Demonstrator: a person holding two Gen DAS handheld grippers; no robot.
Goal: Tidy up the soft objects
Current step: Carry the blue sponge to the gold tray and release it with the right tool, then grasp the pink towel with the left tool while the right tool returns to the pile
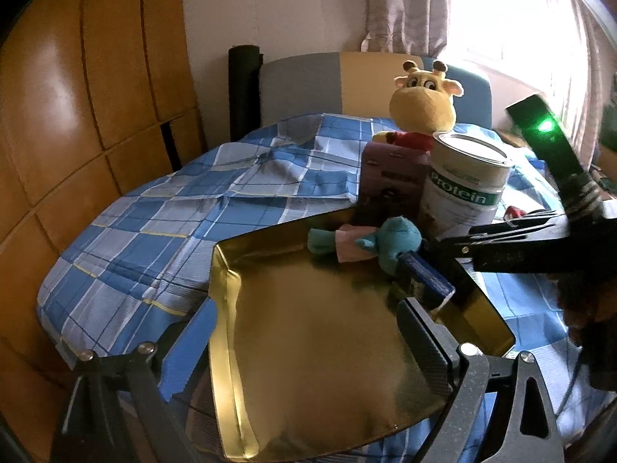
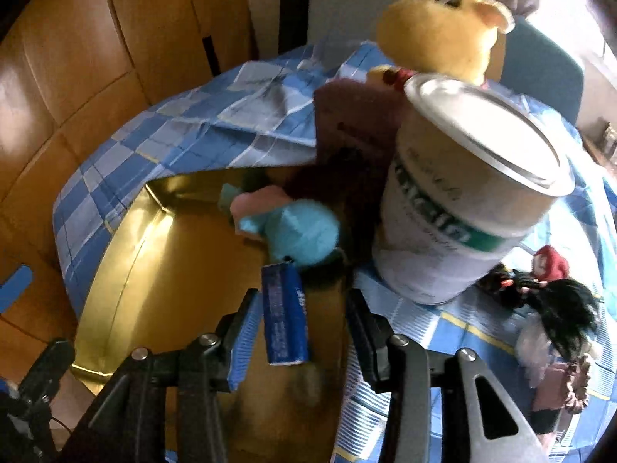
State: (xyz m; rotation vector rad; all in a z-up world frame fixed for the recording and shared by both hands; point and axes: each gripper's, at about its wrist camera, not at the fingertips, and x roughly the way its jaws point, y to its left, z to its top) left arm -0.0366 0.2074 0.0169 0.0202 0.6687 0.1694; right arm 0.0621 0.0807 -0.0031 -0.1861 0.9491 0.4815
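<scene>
Where it lies in the gold tray (image 1: 227,297), teal plush toy (image 1: 389,241) with pink middle

Counts, w/ places rel. to the gold tray (image 1: 231,308):
- 1 gold tray.
- 1 small teal plush (image 1: 385,241) at its far edge.
- 1 blue tag (image 2: 285,316) over the tray, just beside that plush.
- 1 yellow giraffe plush (image 1: 422,98) well behind.
- 1 pink box (image 1: 393,171) behind.
- 1 protein can (image 1: 462,189) behind-right.
- 1 dark-haired doll (image 2: 555,320) right of tray.
- 1 red plush (image 2: 551,264) right, near the can.
</scene>
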